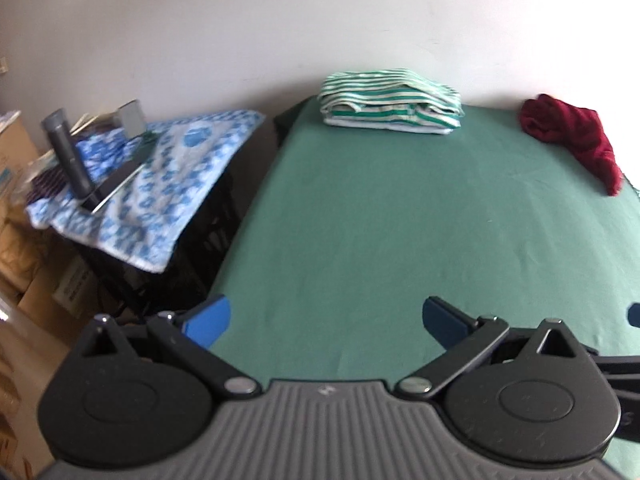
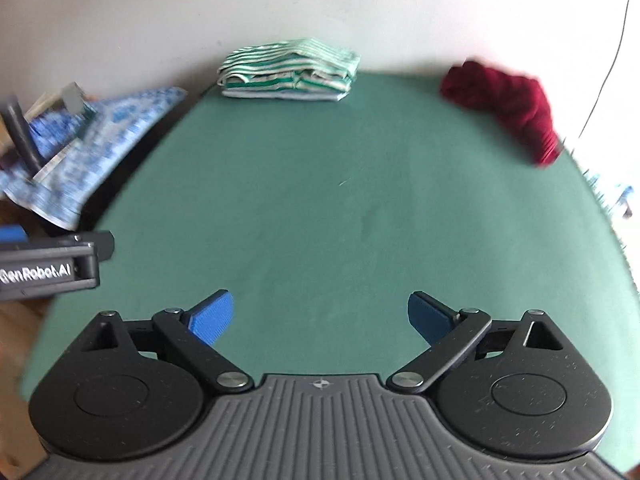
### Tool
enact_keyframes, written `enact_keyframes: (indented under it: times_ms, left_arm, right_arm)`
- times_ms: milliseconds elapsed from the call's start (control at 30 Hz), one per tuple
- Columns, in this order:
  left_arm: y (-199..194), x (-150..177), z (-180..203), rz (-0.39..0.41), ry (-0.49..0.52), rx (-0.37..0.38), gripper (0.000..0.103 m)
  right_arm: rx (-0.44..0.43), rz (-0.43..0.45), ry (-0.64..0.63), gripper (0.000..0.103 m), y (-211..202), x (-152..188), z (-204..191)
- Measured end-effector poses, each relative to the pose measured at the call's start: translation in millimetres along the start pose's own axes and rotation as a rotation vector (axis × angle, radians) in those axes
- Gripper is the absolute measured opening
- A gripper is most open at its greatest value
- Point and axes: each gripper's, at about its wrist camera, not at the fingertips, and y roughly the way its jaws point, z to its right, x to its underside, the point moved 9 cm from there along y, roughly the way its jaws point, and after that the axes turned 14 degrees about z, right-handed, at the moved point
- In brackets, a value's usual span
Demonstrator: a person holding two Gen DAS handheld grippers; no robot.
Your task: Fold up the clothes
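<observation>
The patterned blue cloth and dark cylinder are smeared by blur at the left edge.

Soft even daylight, heavy fisheye bending at edges; right view motion-blurred on blue-patterned white cloth, blown-out glare far right

Left gripper gapes over green cloth — striped folded stack beyond

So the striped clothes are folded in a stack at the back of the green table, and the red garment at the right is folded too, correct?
Not quite. The red garment is not folded: it lies crumpled in a loose heap, as the right wrist view shows. The striped clothes are indeed folded in a stack at the back of the green table.
</observation>
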Motion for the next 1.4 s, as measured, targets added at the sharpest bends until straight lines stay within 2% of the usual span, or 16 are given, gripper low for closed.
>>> enact_keyframes:
  times_ms: [100,267,367,433,533,633,767,900,1067,1400]
  left_arm:
    - [1.4,-7.7,-10.5,-0.011,0.023,-0.019,0.102]
    - [-0.6,-22.6,-32.9,0.052,0.095,-0.017,0.102]
    - [-0.2,-30.4,-51.4,0.086,0.095,-0.007,0.102]
    - [3.4,-35.1,-64.3,0.098,0.086,-0.022,0.102]
    - [10.7,-38.9,-75.7,0.093,0.05,-0.006,0.102]
    - [13.5,-38.7,-77.0,0.085,0.038,0.015,0.102]
    - [16.9,-35.6,-71.1,0.076,0.067,0.04,0.102]
    - [18.1,-35.3,-65.8,0.08,0.037,0.066,0.102]
    - [19.1,-37.8,-55.3,0.099,0.016,0.012,0.102]
    - [21.0,-37.2,-38.1,0.074,-0.009,-0.038,0.102]
  right_arm:
    - [0.019,-0.002,0.052,0.096,2.8,-8.1,-11.4]
    - [0.041,0.01,0.049,0.096,9.5,-19.7,-39.7]
    - [0.069,0.04,0.063,0.096,4.9,-23.6,-50.4]
    - [0.097,0.029,0.077,0.096,5.5,-23.5,-52.6]
    - [0.134,0.02,0.125,0.096,5.1,-22.7,-52.9]
    - [0.181,0.032,0.147,0.096,1.1,-25.7,-52.8]
    - [0.226,0.095,0.177,0.096,-7.2,-37.1,-48.1]
    - [0.208,0.111,0.177,0.096,-3.0,-44.0,-46.6]
    - [0.171,0.122,0.156,0.096,4.5,-52.2,-42.0]
    - [0.095,0.122,0.106,0.096,14.3,-61.5,-28.9]
